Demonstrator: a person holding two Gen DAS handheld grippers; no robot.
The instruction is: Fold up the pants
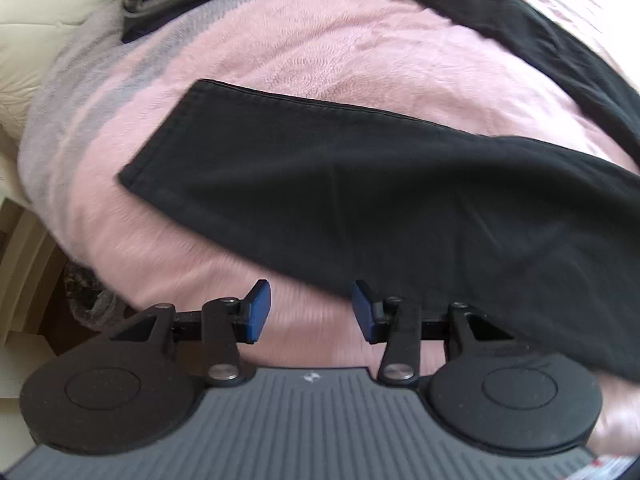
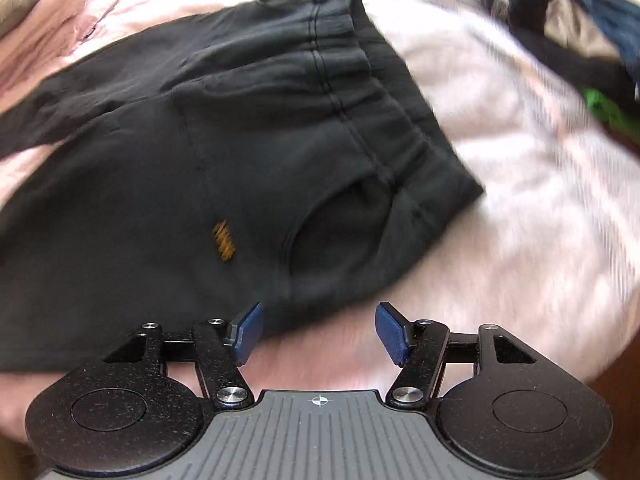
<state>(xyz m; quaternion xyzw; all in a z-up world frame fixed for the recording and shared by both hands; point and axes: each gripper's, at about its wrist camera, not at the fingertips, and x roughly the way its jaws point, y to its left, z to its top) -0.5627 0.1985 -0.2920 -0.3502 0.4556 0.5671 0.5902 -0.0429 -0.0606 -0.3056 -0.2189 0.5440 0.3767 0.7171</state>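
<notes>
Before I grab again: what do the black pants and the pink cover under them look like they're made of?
Black pants: looks like soft matte cotton knit, sweatpant-style, going by the gathered stitched waistband and dull, slightly faded surface. Pink cover: seems a plush fleece, with fuzzy nap and swirled pile marks.

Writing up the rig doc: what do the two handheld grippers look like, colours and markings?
They look alike. The left gripper and right gripper each have blue ribbed pads on black linkage arms with silver pivot screws, two round black discs, and a grey ribbed body. The right body bears a small white crosshair mark; the left's mark is blurred. No cables or sleeves visible.
</notes>
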